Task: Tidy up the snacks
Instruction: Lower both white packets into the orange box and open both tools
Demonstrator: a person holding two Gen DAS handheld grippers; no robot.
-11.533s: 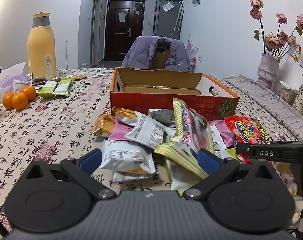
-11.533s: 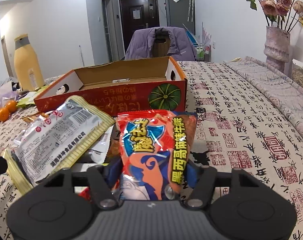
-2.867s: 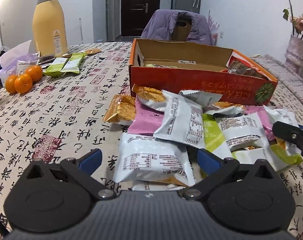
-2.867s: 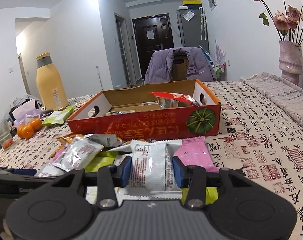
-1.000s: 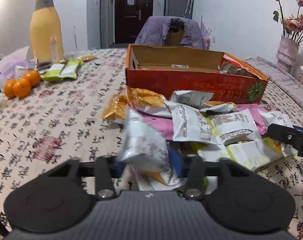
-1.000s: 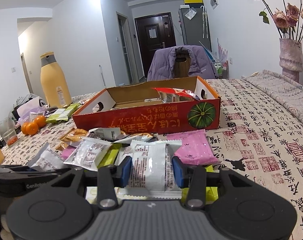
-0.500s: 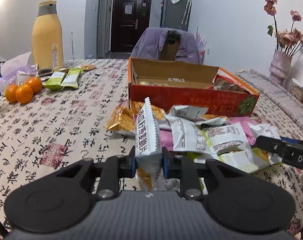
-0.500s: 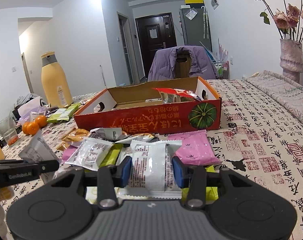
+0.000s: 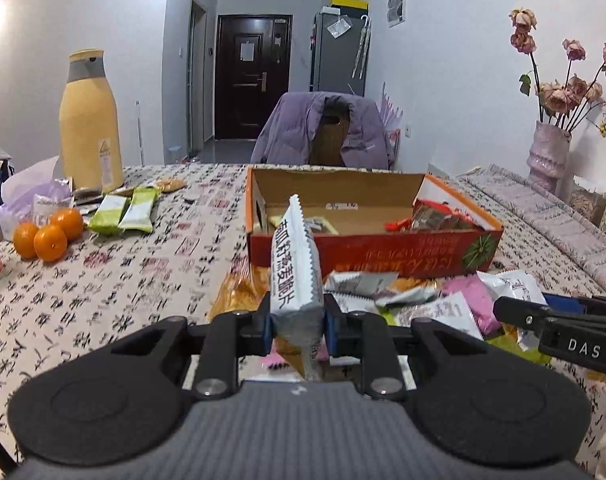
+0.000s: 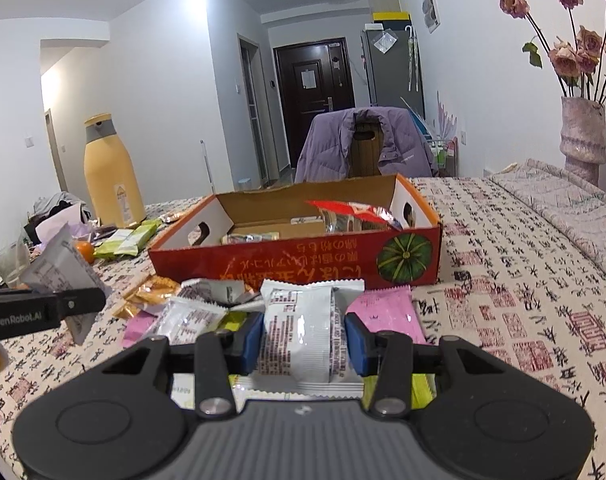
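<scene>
Above the snack pile (image 9: pixel 443 304), the left gripper (image 9: pixel 297 326) pinches 1 white crinkly snack packet (image 9: pixel 297 276) upright, probably bound for the orange cardboard box (image 9: pixel 383 250). The right gripper (image 10: pixel 303 342) squeezes another white packet (image 10: pixel 303 336), maybe resting on the pile.

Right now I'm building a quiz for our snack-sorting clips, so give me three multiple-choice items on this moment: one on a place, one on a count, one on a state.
1. Where does the red snack bag lie?
A. inside the orange cardboard box
B. beside the yellow thermos
C. on the chair

2. How many oranges sit on the tablecloth in the left wrist view?
A. one
B. three
C. five

3. How is the white packet in the left gripper held?
A. lying flat
B. dangling by a corner
C. standing on edge

Answers:
1. A, it rests against the box's right inner wall.
2. B, three cluster near the thermos.
3. C, both pads clamp its lower part and its crimped end points up.
</scene>
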